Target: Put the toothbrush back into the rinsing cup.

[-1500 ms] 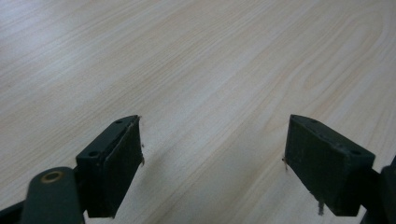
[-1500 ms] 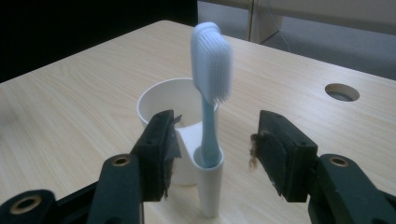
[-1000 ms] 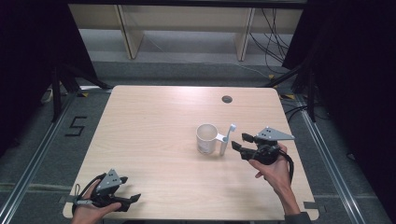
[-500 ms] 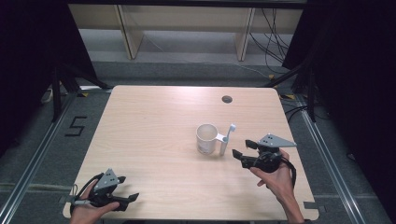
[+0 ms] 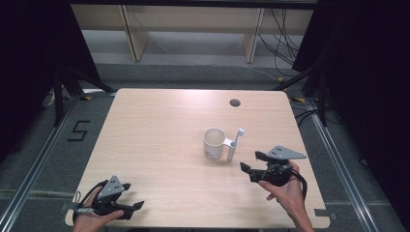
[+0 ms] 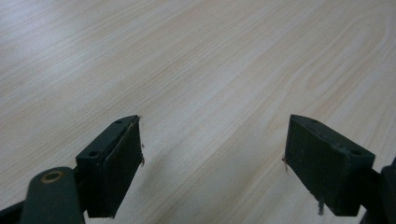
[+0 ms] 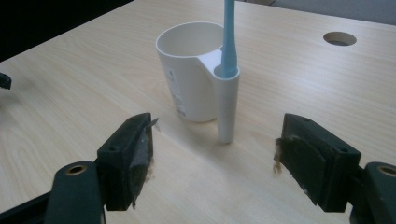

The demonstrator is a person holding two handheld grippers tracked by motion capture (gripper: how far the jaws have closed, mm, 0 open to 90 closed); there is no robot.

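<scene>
Table (image 5: 159, 145): pale wood-grain laminate, smooth with a soft satin sheen, pierced by a dark round cable hole (image 5: 235, 102). White cup (image 7: 191, 70): smooth, slightly glossy plastic, with a moulded tube holder of the same plastic on its side carrying a light-blue toothbrush (image 7: 229, 37) of matt plastic. Right gripper (image 7: 212, 154) and left gripper (image 6: 212, 161): matt black hard-plastic jaws with worn, frayed pad faces and brass-coloured metal eyelets, each topped by a flat grey matt plate in the high view.

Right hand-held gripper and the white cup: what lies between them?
Only bare table lies between the right hand-held gripper and the white cup, in the right gripper view.
</scene>
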